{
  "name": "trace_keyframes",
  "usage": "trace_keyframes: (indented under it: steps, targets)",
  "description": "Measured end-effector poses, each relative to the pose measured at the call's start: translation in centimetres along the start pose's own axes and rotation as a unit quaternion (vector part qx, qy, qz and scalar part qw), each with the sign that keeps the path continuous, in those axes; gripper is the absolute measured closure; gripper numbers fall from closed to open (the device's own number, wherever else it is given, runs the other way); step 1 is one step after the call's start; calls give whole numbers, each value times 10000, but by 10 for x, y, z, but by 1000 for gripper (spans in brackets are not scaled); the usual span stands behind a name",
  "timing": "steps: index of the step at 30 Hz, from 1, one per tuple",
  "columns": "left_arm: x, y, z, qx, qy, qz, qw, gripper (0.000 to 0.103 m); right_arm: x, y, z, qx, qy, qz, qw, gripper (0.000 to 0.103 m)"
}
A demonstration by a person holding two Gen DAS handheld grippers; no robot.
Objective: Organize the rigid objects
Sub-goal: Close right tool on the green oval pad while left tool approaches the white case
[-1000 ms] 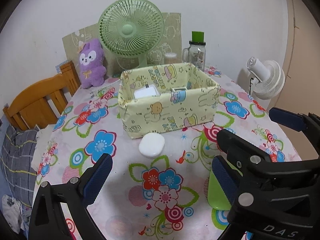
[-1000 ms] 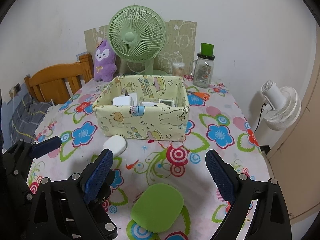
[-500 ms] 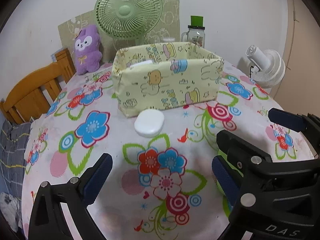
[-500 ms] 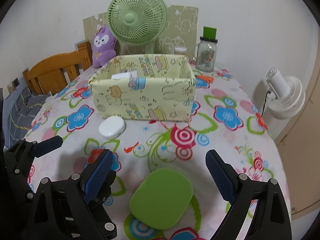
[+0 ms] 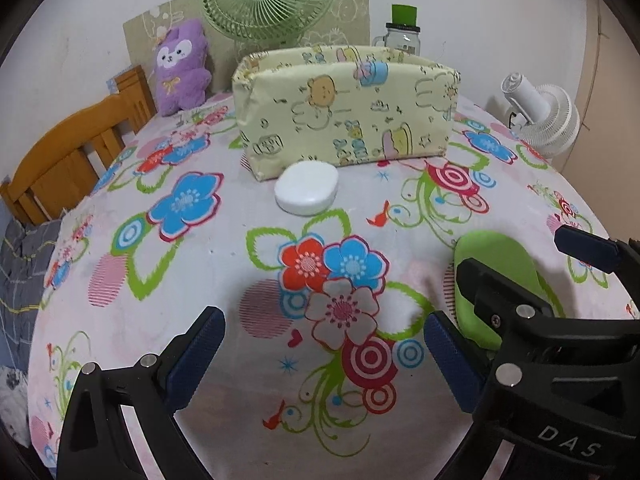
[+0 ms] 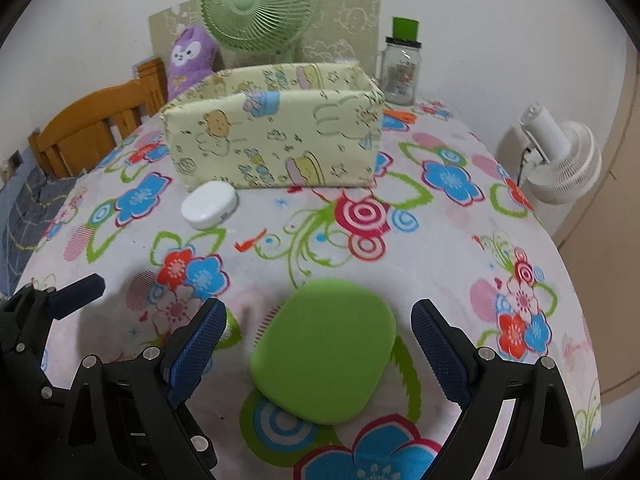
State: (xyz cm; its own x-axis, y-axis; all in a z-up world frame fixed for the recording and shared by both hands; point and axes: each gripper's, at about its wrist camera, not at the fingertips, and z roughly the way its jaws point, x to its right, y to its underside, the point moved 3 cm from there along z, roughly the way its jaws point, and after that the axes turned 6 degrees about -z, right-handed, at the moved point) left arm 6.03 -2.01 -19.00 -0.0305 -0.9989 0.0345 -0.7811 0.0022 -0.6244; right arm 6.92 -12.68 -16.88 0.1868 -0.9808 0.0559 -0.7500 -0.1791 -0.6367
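Moved: you have brought both grippers down toward the flowered tablecloth [image 5: 200, 272]; the yellow cartoon-print fabric box [image 5: 344, 108] now shows only its side, its contents hidden.
Left gripper [image 5: 324, 360]: your jaws stand wide apart, nothing between them, above the printed flowers.
Right gripper [image 6: 318, 354]: released, wide open; its blue pads flank the flat rounded green case [image 6: 324, 356] without touching it.
Green case: flat on the cloth, near the table's front edge.
White rounded case [image 5: 307, 193]: on the cloth just in front of the box's left corner.
Background: green desk fan [image 6: 258, 6], purple plush [image 5: 180, 68], glass jar with green lid [image 6: 401, 70].
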Motion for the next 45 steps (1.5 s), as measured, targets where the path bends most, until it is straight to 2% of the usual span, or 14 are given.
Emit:
trace_keyframes:
  steps: [9, 17, 25, 26, 28, 45]
  targets:
    - [6, 3, 9, -46, -96, 201, 9997, 2, 3, 8, 13, -307, 303, 255, 9987, 8]
    - [6, -2, 14, -38, -1, 231, 9997, 2, 10, 14, 25, -534, 342, 905, 9939, 8]
    - [2, -2, 15, -84, 127, 102, 9998, 1, 4, 13, 30, -583, 691, 1044, 9904, 10]
    - [3, -2, 15, -72, 116, 124, 9998, 1, 4, 12, 30, -568, 692, 1032, 9906, 11]
    - [4, -1, 14, -36, 75, 188, 9998, 1, -1, 11, 28, -504, 645, 934, 9923, 22]
    - [3, -12, 18, -174, 138, 96, 9997, 1, 0, -2, 33, -424, 433, 791, 9950, 23]
